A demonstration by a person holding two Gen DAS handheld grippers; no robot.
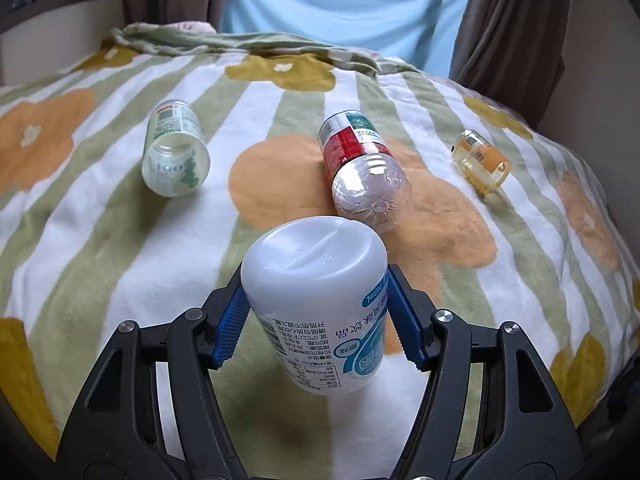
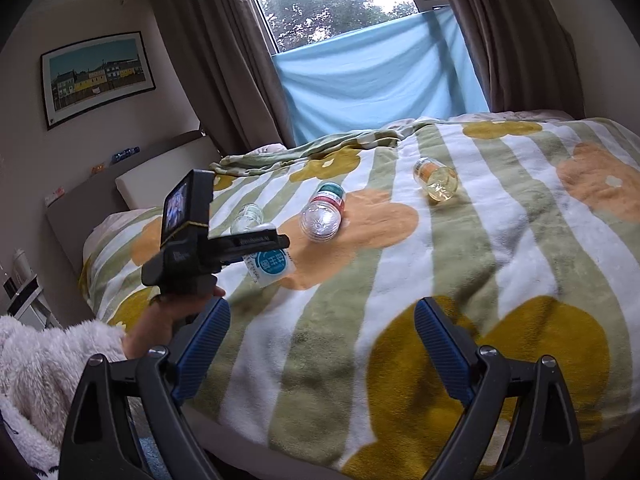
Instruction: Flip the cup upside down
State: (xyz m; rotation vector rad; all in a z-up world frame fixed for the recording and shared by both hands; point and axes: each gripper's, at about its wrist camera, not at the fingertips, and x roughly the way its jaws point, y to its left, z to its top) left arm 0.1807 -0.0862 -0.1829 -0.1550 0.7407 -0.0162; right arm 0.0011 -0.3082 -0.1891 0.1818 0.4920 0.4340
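My left gripper (image 1: 320, 316) is shut on a white plastic cup (image 1: 320, 300) with blue print; the cup is held upside down, base up, tilted a little, just above the striped flower blanket (image 1: 100, 240). Its blue pads press both sides. In the right wrist view the same cup (image 2: 270, 268) shows under the left gripper (image 2: 260, 242), held by a hand at the left. My right gripper (image 2: 320, 340) is open and empty, low over the near part of the blanket (image 2: 500, 264).
Three bottles lie on their sides on the bed: a green-labelled one (image 1: 176, 148) at left, a red-labelled clear one (image 1: 360, 168) in the middle, a small yellow one (image 1: 482, 162) at right. Curtains and a blue sheet (image 2: 380, 76) hang behind.
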